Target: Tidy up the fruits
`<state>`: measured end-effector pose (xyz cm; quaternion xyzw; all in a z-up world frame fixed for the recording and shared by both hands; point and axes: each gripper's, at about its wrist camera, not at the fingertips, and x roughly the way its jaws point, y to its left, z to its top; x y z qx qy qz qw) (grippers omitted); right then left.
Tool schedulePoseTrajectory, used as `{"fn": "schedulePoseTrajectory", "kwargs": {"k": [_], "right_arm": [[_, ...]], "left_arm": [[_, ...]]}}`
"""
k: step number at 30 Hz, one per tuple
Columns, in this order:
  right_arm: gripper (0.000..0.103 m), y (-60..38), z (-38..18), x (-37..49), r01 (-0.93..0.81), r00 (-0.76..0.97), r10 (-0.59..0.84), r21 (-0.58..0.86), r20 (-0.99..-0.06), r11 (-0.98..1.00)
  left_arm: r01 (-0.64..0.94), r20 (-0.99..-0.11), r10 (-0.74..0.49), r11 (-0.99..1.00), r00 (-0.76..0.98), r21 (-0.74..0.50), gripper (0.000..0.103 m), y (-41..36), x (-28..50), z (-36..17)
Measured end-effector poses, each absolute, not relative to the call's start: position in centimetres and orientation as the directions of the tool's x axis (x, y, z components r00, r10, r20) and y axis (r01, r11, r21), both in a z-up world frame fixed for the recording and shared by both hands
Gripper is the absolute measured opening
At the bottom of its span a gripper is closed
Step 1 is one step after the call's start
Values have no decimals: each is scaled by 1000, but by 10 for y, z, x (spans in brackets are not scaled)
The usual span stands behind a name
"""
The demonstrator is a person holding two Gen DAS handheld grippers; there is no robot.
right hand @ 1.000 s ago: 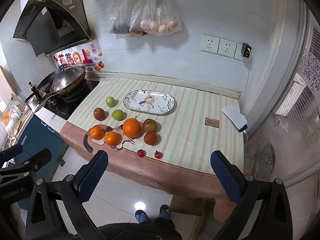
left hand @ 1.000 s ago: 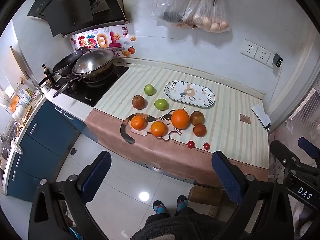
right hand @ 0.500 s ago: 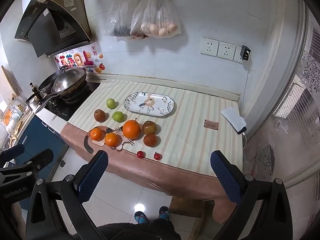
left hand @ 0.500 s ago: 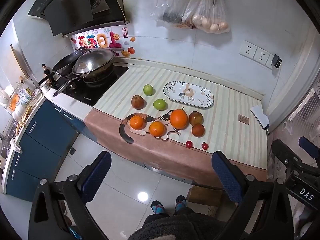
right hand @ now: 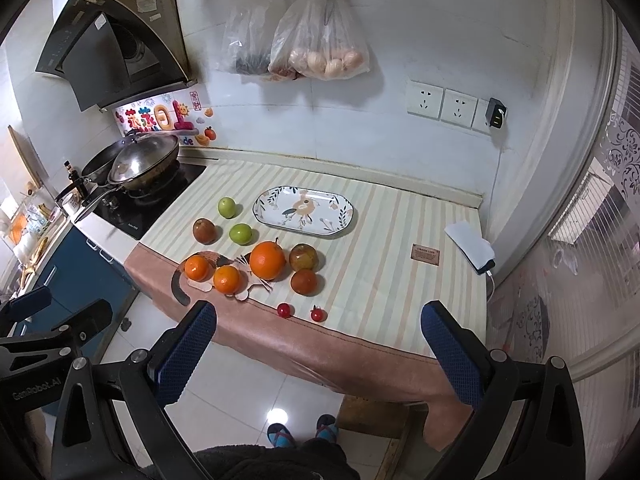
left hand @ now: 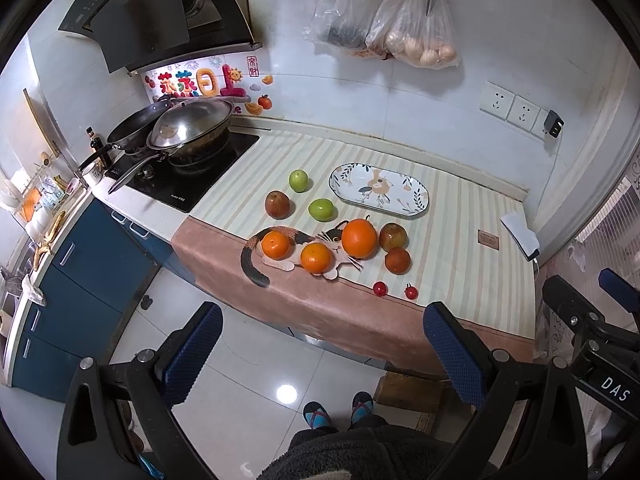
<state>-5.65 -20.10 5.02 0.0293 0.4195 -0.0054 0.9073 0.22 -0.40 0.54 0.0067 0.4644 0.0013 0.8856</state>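
Fruit lies loose on the striped cloth of the counter (left hand: pixel 460 240): a large orange (left hand: pixel 359 238) (right hand: pixel 267 260), two small oranges (left hand: pixel 275 245) (right hand: pixel 227 279), two green apples (left hand: pixel 298 180) (right hand: pixel 240 233), three reddish-brown fruits (left hand: pixel 277 204) (right hand: pixel 304 281) and two cherry tomatoes (left hand: pixel 379 288) (right hand: pixel 284 310). An oval patterned plate (left hand: pixel 378 189) (right hand: pixel 303 211) stands empty behind them. My left gripper (left hand: pixel 320 344) and right gripper (right hand: pixel 318 342) hang high above the floor in front of the counter, both open and holding nothing.
A hob with two pans (left hand: pixel 188 128) sits left of the cloth. Plastic bags (right hand: pixel 320 56) and scissors hang on the wall. A white folded item (right hand: pixel 470 246) lies at the counter's right end. A person's slippered feet (left hand: pixel 340 412) stand on the tiled floor.
Both views have drifted slightly; the counter sits a little lower in the right wrist view. Nothing on the counter has moved and both grippers stay open.
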Motion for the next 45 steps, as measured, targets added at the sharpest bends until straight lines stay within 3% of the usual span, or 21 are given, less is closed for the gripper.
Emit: {"fn": "schedulePoseTrajectory", "kwargs": {"k": [45], "right_arm": [[103, -194, 55, -53, 22, 659, 32, 62, -752, 998]], "left_arm": [[-4, -814, 4, 1000, 581, 2, 103, 9, -3, 22]]}}
